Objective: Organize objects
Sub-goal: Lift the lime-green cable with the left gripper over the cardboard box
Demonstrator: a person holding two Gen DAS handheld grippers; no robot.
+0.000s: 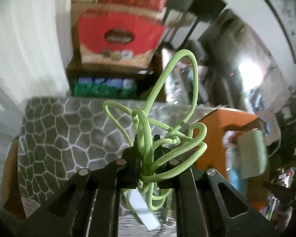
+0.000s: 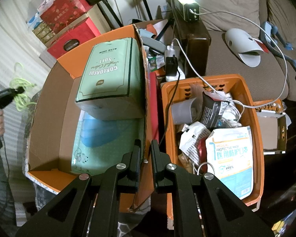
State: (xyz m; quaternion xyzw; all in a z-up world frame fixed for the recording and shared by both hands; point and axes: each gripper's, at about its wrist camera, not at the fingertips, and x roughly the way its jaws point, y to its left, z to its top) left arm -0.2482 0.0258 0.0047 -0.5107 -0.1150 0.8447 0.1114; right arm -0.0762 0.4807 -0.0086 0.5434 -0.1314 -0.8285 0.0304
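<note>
Beside the orange basket [image 2: 254, 118] (cluttered), right gripper [image 2: 146, 148] pinches cardboard box [image 2: 49, 106] wall.

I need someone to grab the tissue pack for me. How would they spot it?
Find the open orange cardboard box left of the orange plastic basket. The tissue pack lies on top inside it: pale green, block-shaped, printed SOFT, unlike the flat blue mask packet beneath.

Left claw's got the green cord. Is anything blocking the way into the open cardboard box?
Partly. A green tissue pack and a pack of blue face masks already fill the right side of the cardboard box. The left side looks bare. The left claw grips the green cord.
</note>
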